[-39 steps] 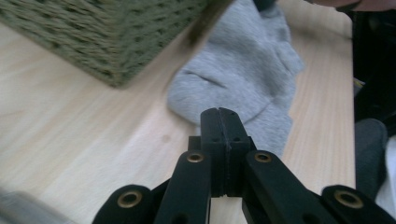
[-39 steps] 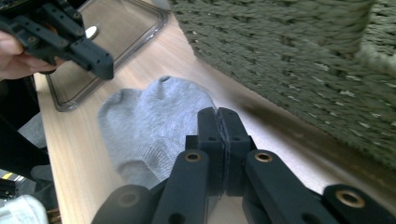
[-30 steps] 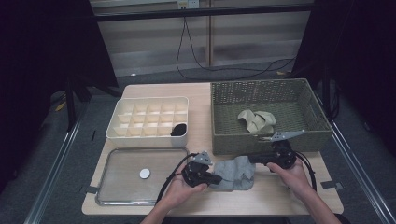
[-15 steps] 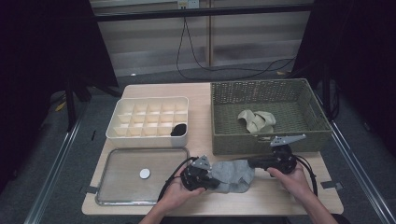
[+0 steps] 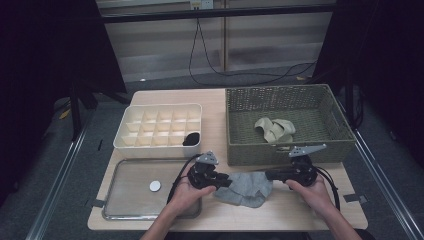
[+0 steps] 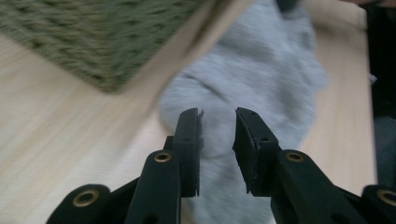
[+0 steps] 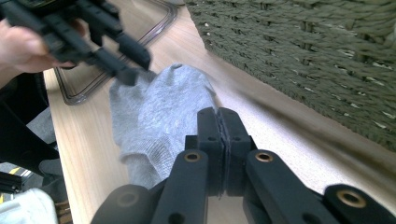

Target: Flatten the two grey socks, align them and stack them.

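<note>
A grey sock point(image 5: 245, 187) lies flat on the wooden table in front of the basket, between my two grippers. My left gripper point(image 5: 227, 182) is at the sock's left end; its jaws have just been opening. In the left gripper view they point(image 6: 218, 123) stand apart over the sock point(image 6: 271, 70) without pressing it. My right gripper point(image 5: 268, 175) is at the sock's right edge. In the right gripper view its jaws point(image 7: 218, 114) are pressed together at the edge of the sock point(image 7: 159, 107), and the left gripper point(image 7: 135, 65) is at the far end.
A green woven basket point(image 5: 280, 150) holding beige socks point(image 5: 274, 129) stands just behind the grippers. A cream compartment box point(image 5: 160, 107) with a black item point(image 5: 192, 138) is at back left. A clear tray point(image 5: 125, 200) with a white disc point(image 5: 155, 186) lies at front left.
The left gripper has let go of the sock's left end and drawn back a little to the left. The sock has settled flat. The right gripper has stayed put.
</note>
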{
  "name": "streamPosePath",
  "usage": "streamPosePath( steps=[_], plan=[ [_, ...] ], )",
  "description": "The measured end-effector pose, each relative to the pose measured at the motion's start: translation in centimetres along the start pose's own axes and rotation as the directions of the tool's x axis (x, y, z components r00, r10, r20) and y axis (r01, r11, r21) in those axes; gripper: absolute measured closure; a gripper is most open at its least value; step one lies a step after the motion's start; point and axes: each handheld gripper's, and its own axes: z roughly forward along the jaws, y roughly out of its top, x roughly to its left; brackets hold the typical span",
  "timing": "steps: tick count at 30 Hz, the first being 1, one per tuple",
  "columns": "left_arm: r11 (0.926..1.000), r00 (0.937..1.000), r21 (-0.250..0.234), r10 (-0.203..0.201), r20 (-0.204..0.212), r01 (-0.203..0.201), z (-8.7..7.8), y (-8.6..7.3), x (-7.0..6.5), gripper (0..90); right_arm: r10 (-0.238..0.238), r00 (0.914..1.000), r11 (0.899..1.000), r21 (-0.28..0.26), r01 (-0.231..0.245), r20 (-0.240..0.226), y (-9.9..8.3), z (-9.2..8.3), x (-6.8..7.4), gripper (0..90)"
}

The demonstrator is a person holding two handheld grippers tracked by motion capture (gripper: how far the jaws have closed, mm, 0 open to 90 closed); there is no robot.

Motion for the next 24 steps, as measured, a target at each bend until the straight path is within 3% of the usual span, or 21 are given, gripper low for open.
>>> streamPosePath(
  steps=[3,7,11,14,16,20,21,24],
  plan=[
    [0.9996,0.9999,-0.029,-0.002,0.011,0.002,-0.4,0.5,0.1,72.3,0.001,1.0000,1.000,-0.003,-0.001,0.002,0.0,-0.1,0.1,88.9],
    [0.9988,0.9982,-0.036,0.035,0.050,-0.033,-0.5,0.9,-1.3,76.6,0.004,1.0000,1.000,-0.014,-0.004,-0.001,0.3,-0.3,-0.1,88.9],
    [0.9981,0.9908,-0.034,0.054,0.124,-0.050,0.9,1.3,-2.7,80.4,-0.007,1.0000,1.000,-0.020,0.007,0.006,0.8,-0.1,0.0,89.0],
    [0.9993,0.9795,-0.030,0.028,0.199,-0.022,2.7,1.2,-3.3,81.9,-0.026,0.9996,1.000,-0.016,0.026,0.013,1.0,0.1,0.3,89.0],
    [0.9996,0.9803,-0.018,0.025,0.196,-0.022,3.0,1.3,-3.5,82.2,-0.023,0.9997,1.000,-0.012,0.023,0.008,1.0,0.2,0.3,89.0],
    [0.9984,0.9761,0.013,0.052,0.211,-0.055,4.0,1.4,-4.3,82.0,-0.028,0.9996,0.999,-0.016,0.028,0.008,1.1,0.2,0.2,88.9],
    [0.9975,0.9787,0.031,0.056,0.198,-0.063,4.2,1.3,-4.4,81.9,-0.024,0.9997,0.999,-0.025,0.024,0.003,1.1,0.0,0.3,88.9],
    [0.9963,0.9745,0.047,0.061,0.216,-0.072,4.7,0.9,-4.6,81.9,-0.030,0.9990,0.998,-0.051,0.028,-0.032,1.3,-0.3,0.8,88.8]
  ],
)
